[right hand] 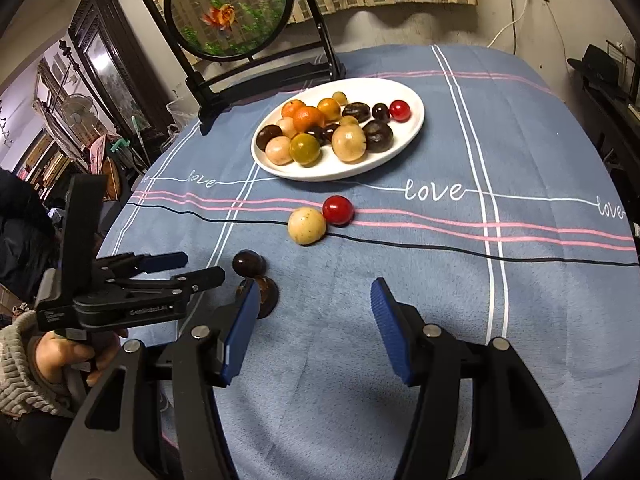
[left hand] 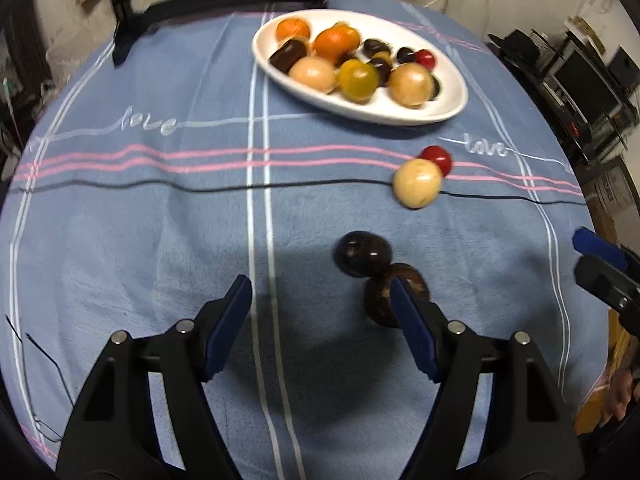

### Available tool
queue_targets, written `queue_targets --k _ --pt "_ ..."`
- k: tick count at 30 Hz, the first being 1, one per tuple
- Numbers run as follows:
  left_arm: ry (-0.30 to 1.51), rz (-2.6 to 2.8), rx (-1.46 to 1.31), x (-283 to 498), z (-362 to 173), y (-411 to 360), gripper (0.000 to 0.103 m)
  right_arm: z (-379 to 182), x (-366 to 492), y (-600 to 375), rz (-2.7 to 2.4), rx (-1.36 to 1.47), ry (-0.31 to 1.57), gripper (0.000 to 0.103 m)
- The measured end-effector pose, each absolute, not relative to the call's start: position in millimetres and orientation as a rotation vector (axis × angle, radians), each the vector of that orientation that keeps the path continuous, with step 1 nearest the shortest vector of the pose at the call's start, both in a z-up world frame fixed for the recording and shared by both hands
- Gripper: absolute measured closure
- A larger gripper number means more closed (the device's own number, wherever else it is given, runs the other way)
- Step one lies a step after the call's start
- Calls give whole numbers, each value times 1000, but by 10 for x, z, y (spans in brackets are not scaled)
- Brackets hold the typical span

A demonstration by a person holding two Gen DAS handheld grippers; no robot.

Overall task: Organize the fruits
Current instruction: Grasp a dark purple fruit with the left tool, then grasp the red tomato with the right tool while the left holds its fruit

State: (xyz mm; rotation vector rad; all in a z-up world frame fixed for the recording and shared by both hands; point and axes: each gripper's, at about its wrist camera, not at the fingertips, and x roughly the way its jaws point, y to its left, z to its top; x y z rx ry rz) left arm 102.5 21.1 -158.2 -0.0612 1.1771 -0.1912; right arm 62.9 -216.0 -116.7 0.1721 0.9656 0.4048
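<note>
A white oval plate (left hand: 452, 108) (right hand: 412, 128) holds several orange, tan, green, dark and red fruits. On the blue tablecloth lie a tan round fruit (left hand: 417, 183) (right hand: 306, 225) touching a red one (left hand: 439, 158) (right hand: 338, 210), and two dark fruits: one round (left hand: 363, 253) (right hand: 248, 263), one (left hand: 380, 304) (right hand: 267, 296) partly behind a finger. My left gripper (left hand: 322, 294) (right hand: 202, 266) is open and empty, the dark fruits just right of its gap. My right gripper (right hand: 314, 300) is open and empty; its finger (left hand: 598, 250) shows at the left view's right edge.
A round framed goldfish picture on a black stand (right hand: 228, 12) stands behind the plate at the table's far edge. Shelves and clutter surround the round table (right hand: 520, 300). A hand in a knit sleeve (right hand: 60, 360) holds the left gripper.
</note>
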Motion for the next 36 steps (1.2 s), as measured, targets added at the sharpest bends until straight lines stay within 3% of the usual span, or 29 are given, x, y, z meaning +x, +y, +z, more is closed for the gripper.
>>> queue_targets --k 8,12,17,27,32,36 --pt "1186 -265 -60 1158 -1662 38 32 -1299 711 -2255 381 211 1000 45" --pt "1215 -295 -84 1257 -1762 -20 55 -1345 747 -2267 377 213 1011 45" --pt "1212 -328 -104 1281 -1774 -36 67 -1408 902 -2240 376 205 1017 45" --pt "1188 -281 -125 1255 -1694 147 68 -1616 1482 -2024 407 122 1023 46" --pt "1186 -245 -142 1251 -1690 246 68 -1662 1708 -2021 426 163 1023 59" --pt "1199 -244 -142 1260 -1733 245 68 -1765 1837 -1913 463 163 1057 61"
